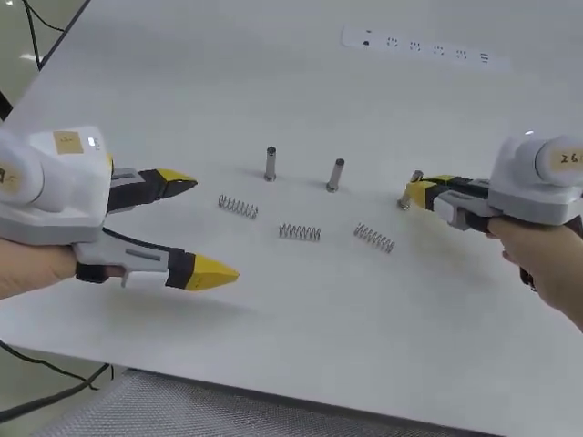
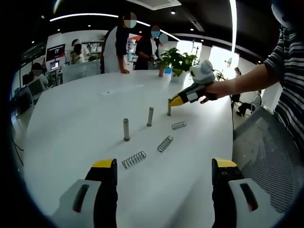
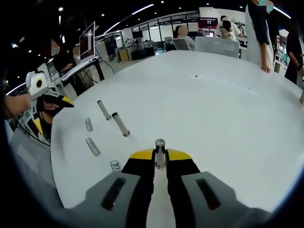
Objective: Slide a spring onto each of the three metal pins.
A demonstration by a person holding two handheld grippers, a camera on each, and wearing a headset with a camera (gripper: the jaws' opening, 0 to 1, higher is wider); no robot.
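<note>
Three metal pins stand upright in a row on the white table: the left pin [image 1: 271,163], the middle pin [image 1: 336,175] and the right pin [image 1: 414,185]. In front of them lie three springs [image 1: 238,207] [image 1: 300,232] [image 1: 374,238]. My left gripper [image 1: 205,226] hovers open just left of the first spring, nothing between its yellow tips. From the left gripper view its jaws [image 2: 164,164] frame the nearest spring [image 2: 134,159]. My right gripper [image 1: 412,191] is shut on the right pin [image 3: 160,153], whose top pokes up between the yellow tips.
A white power strip [image 1: 414,47] lies at the far side of the table. The table's front edge [image 1: 301,391] runs close to me, with a grey mesh surface below. Several people and a potted plant [image 2: 176,61] stand at the table's far end.
</note>
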